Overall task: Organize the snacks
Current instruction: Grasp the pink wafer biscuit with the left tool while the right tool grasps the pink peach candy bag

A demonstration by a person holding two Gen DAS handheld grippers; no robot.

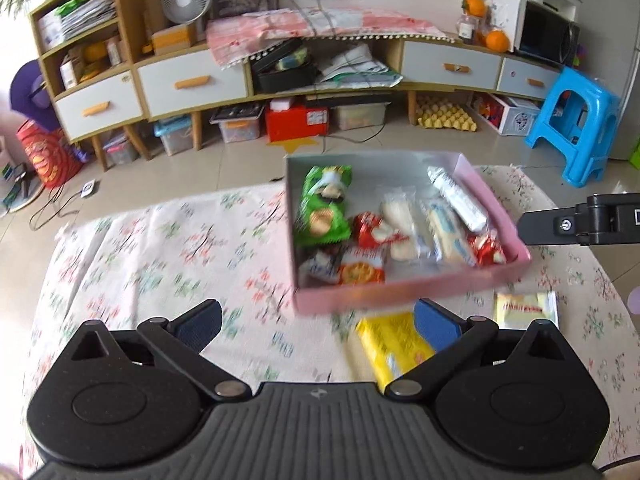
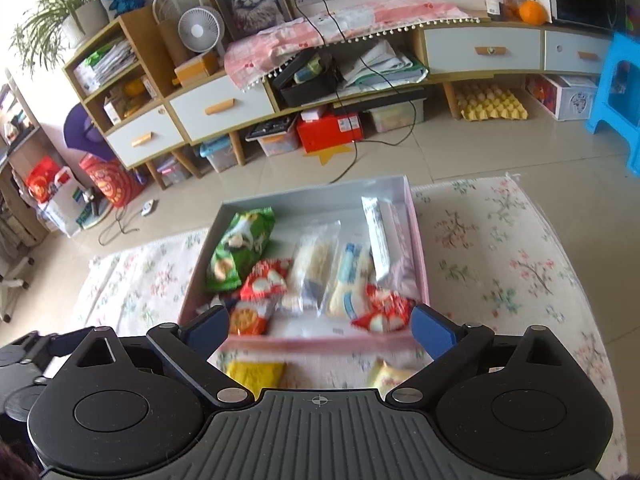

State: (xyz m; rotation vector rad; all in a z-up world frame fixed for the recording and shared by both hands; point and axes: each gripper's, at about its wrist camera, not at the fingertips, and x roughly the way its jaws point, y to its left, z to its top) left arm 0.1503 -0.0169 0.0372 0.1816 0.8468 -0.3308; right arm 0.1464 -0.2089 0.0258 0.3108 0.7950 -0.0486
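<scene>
While most snacks were already gathered in the pink box (image 1: 404,296), two packets were seen outside it on the flowered cloth (image 1: 160,248), just before its near wall. In the left wrist view the left gripper (image 1: 318,322) was held with fingers spread wide and nothing between them. The yellow packet (image 1: 390,346) lay at about three o'clock from its midpoint, close by the right finger pad (image 1: 436,326) and partly hidden behind it, its long axis running from eleven to five o'clock. Further right, at about two o'clock, the pale yellow packet (image 1: 524,310) lay flat, well apart from that gripper. In the right wrist view the right gripper (image 2: 320,330) was also spread and empty, above the box's near wall; the yellow packet (image 2: 254,374) lay at seven o'clock, the pale one (image 2: 390,376) at five. The left gripper was judged nearer to the yellow packet.
</scene>
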